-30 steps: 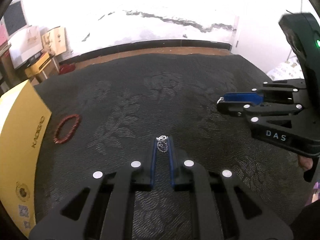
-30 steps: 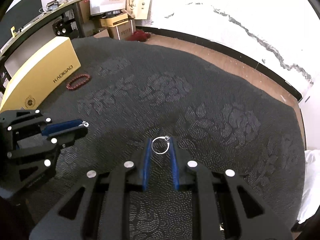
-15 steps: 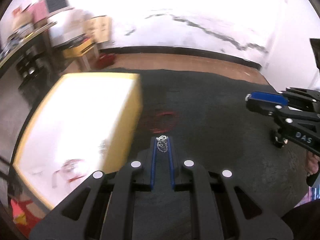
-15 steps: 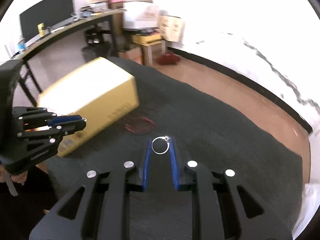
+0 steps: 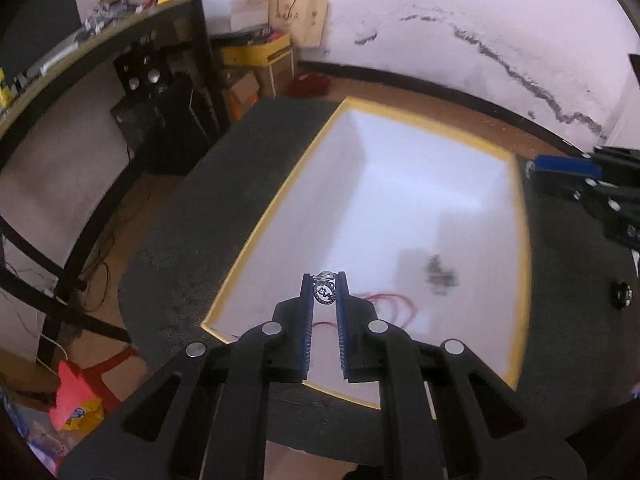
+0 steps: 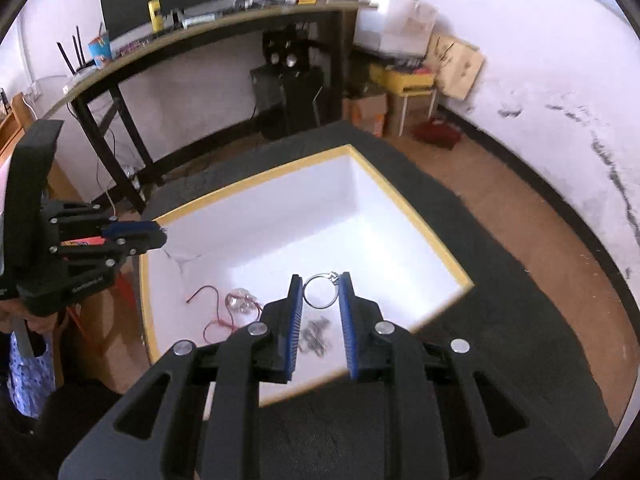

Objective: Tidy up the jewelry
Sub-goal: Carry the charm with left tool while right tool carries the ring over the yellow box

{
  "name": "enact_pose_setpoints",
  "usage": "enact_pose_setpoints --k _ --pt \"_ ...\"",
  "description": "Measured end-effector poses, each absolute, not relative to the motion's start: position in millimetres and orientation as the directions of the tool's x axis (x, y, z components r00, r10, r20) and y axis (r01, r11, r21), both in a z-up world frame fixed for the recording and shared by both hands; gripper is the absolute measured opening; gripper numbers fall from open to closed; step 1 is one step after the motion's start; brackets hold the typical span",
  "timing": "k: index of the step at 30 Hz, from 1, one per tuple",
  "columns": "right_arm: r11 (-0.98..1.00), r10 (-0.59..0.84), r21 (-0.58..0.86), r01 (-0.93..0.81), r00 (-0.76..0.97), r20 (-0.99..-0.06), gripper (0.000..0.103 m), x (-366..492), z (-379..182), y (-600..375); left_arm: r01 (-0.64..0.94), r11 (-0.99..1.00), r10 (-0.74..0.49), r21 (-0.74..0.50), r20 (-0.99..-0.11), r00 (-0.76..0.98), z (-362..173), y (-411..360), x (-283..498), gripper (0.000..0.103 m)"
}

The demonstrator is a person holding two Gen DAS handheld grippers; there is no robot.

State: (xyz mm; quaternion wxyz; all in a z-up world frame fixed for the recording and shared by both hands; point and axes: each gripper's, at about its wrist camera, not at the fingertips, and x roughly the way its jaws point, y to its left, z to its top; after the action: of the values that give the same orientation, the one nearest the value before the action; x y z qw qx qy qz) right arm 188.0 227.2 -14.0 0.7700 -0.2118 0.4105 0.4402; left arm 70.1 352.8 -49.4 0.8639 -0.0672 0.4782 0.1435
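An open yellow box (image 5: 516, 248) (image 6: 424, 224) with a white inside stands on the dark patterned table. My left gripper (image 5: 324, 286) is shut on a small ornate silver ring (image 5: 325, 291) and holds it above the box's near left part. My right gripper (image 6: 321, 286) is shut on a thin silver ring (image 6: 319, 291) with a small stone, above the box's near side. Inside the box lie a red cord (image 6: 214, 322) (image 5: 394, 306), a clear beaded piece (image 6: 240, 302) and a dark metal chain (image 6: 316, 334) (image 5: 440, 274).
The dark table (image 6: 500, 280) ends close behind the box. Beyond it are a black desk (image 6: 200, 36) with clutter, cardboard boxes (image 6: 400, 80) and a white wall. A small black knob (image 5: 621, 295) sits on the table right of the box.
Both grippers have swung left from over the table cloth to above the open yellow box, each still holding its ring. The box's inside has come into view.
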Motion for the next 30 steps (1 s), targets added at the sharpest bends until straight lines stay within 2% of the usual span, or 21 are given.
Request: enact_pose_setpoints --k 4,12,30 --pt "0.53 0.453 0.004 -0.848 0.28 -0.846 0.019 211 -46 253 -0.314 0.949 0.178 0.019 -0.856 0.486 -77 366 80 0.01" --pt "0.543 0.41 -0.01 -0.84 0.275 -0.87 0.019 230 -77 255 -0.316 0.949 0.164 0.006 -0.864 0.476 -102 373 93 0.01" --pt "0.543 0.372 -0.028 -0.84 0.27 -0.888 0.019 239 -92 256 -0.298 0.953 0.186 0.049 -0.871 0.454 -113 368 105 0.01"
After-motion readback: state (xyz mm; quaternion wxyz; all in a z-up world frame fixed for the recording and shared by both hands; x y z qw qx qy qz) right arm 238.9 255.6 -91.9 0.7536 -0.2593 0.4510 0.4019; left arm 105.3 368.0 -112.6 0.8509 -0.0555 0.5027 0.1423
